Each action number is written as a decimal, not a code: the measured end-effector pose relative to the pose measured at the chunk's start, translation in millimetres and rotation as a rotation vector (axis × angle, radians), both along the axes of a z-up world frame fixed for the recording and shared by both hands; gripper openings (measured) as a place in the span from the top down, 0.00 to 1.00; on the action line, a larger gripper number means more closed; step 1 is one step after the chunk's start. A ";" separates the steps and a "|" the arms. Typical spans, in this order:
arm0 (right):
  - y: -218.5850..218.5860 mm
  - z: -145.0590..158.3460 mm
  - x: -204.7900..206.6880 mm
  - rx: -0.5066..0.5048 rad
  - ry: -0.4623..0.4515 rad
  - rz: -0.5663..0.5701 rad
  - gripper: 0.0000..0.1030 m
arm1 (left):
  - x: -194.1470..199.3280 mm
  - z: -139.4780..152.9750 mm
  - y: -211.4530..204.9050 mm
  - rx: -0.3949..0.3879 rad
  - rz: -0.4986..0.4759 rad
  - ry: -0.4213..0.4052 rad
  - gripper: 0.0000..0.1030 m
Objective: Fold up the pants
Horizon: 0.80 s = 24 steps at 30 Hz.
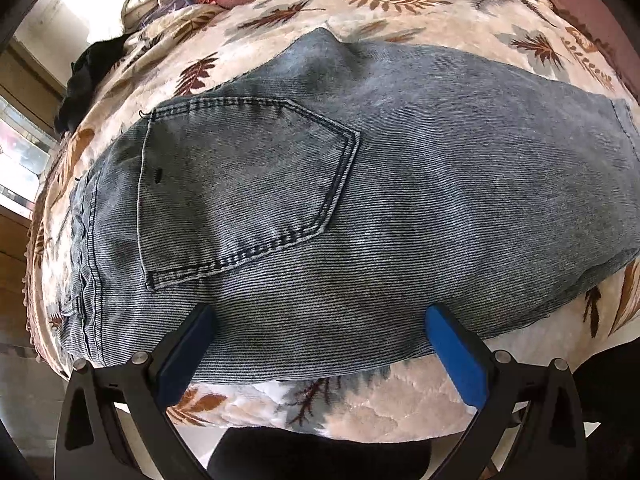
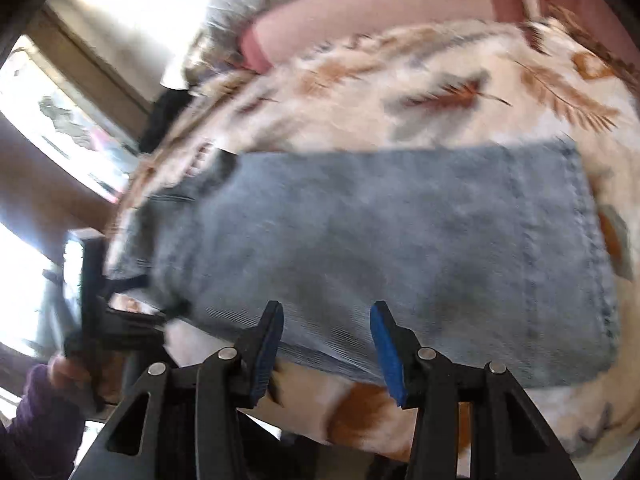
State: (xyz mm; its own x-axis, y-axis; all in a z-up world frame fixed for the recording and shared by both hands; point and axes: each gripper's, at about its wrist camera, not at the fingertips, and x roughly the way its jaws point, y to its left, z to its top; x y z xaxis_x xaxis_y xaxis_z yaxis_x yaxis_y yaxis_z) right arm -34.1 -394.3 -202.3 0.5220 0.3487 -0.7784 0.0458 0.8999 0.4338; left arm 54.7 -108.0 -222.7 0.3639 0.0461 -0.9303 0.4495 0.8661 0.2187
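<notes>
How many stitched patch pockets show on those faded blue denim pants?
1. The stitched patch pocket sits on the faded blue denim pants near the waistband, at left; any second pocket may be folded underneath.

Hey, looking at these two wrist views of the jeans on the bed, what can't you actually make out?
- Jeans, left wrist view: the right end runs off the frame edge.
- Jeans, right wrist view: motion blur smears the seams and the left end.
- Left tool: whether its fingertips touch the denim cannot be told.
- Dark cloth at the bed's left edge: too small and shadowed to identify.
- Blanket: its pattern is blurred in the right wrist view.
</notes>
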 end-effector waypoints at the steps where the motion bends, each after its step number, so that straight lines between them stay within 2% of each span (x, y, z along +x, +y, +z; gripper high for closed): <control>1: 9.0 2.6 2.4 -0.009 -0.018 0.017 0.52 | -5.1 0.7 0.9 -0.003 0.002 -0.005 0.00; 3: 33.4 5.4 13.6 -0.029 -0.039 0.062 0.52 | -5.4 0.7 2.2 -0.011 0.009 -0.003 0.00; 5: 55.8 0.1 25.2 -0.053 -0.009 0.103 0.52 | -3.8 0.7 2.2 -0.011 0.013 0.001 0.00; 8: 76.9 -34.2 36.6 -0.117 0.166 0.164 0.51 | -6.8 -0.8 0.6 -0.007 0.020 0.014 0.00; 11: 85.6 -29.6 27.2 -0.181 0.125 0.211 0.51 | 5.5 -4.4 3.1 -0.013 0.029 0.023 0.00; 17: 64.5 -37.9 -6.6 -0.082 0.105 0.178 0.51 | 5.2 -5.8 3.2 -0.015 0.035 -0.015 0.00; 20: 52.5 -32.2 -7.3 -0.003 0.103 0.141 0.52 | 2.5 -4.1 4.4 -0.030 0.028 -0.026 0.00; 24: 40.4 -8.8 -1.6 0.089 0.004 0.047 0.52 | 0.7 18.0 18.4 -0.076 0.029 -0.029 0.00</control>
State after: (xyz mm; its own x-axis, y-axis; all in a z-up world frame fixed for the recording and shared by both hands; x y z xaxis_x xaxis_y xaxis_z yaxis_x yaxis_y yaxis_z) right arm -35.8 -353.9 -211.1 0.5003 0.4405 -0.7454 0.0062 0.8591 0.5118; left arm 55.4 -89.7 -204.6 0.3904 -0.0136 -0.9205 0.4184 0.8933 0.1643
